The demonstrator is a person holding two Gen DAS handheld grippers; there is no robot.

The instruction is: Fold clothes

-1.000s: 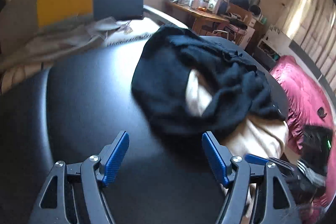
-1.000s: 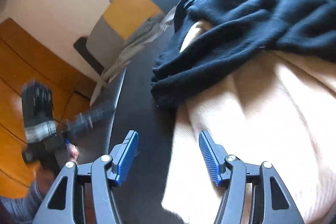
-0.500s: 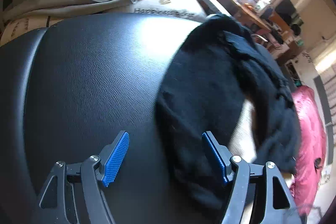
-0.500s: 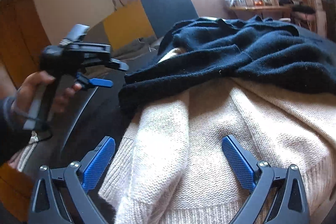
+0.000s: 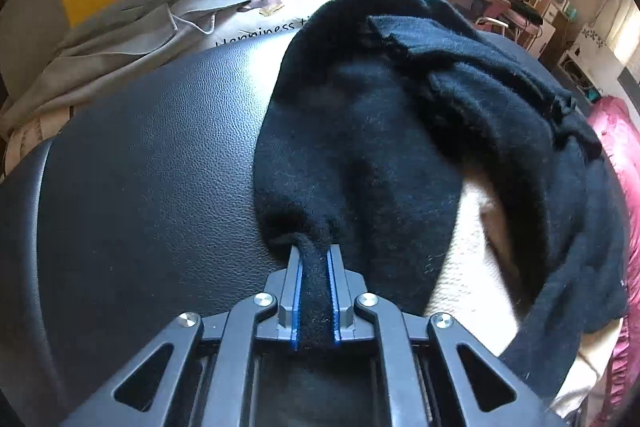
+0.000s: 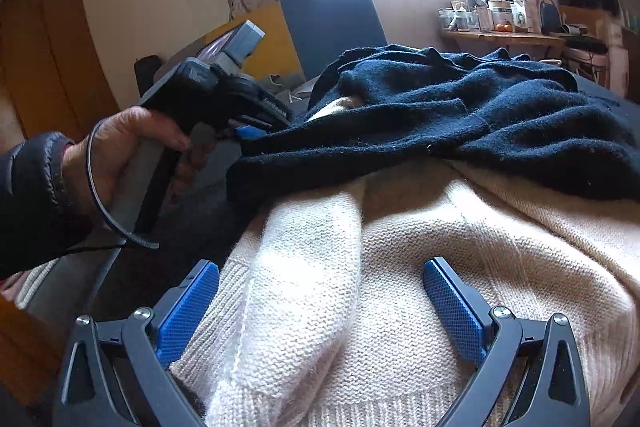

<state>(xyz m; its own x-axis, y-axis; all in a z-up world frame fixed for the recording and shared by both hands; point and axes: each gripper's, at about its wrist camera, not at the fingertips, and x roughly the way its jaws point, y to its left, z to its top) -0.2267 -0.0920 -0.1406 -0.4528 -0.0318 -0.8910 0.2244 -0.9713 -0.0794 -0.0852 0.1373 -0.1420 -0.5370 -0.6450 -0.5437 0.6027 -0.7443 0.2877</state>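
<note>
My left tongs have just closed and now pinch a bunched edge of the black sweater, fuzzy fleece-like knit, which lies crumpled on the grained black leather counter and partly over the cream sweater. My right tongs gape wide over that chunky ribbed cream knit, gripping nothing. I should lift the black one slowly, clear of the cream.
</note>
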